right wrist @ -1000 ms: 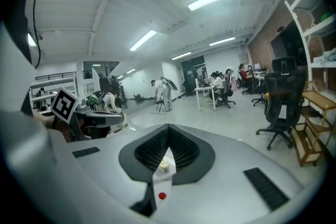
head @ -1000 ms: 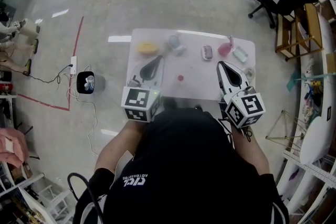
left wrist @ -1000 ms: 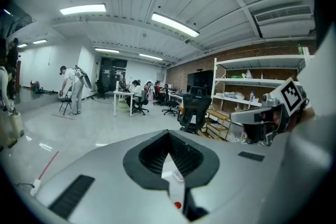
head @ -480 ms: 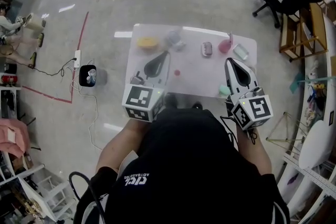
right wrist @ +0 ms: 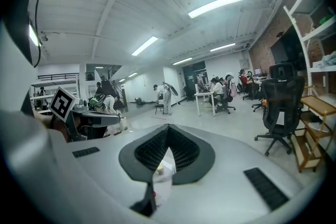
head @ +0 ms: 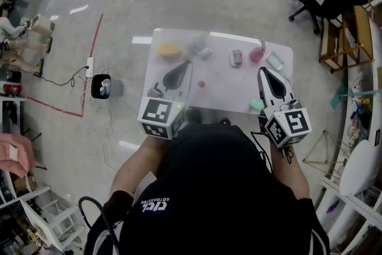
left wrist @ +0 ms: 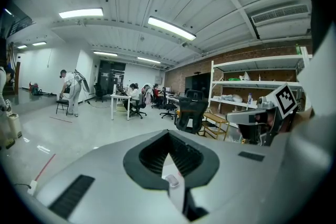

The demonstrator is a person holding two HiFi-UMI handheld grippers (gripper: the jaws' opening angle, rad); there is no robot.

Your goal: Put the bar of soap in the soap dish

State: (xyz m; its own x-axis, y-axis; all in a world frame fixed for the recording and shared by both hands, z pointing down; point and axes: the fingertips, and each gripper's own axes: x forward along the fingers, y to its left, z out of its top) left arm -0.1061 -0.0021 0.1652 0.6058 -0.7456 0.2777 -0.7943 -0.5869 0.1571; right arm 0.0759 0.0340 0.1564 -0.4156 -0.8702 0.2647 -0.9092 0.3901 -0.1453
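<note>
Little has been changed: above the near side of the white table (head: 221, 89), the left gripper (head: 187, 64) and the right gripper (head: 262, 72) have been nudged slightly, the right one toward the table's side edge. Both are held closed, with nothing caught between the jaws, so the pickup is judged not yet begun. The yellow oval lump (head: 169, 50), taken to be the bar of soap, is seen at the far left corner. Along the far side, a clear box (head: 274, 60), a pink cup (head: 255, 55) and a small oval dish (head: 236, 57) are lined up; contents cannot be made out.
</note>
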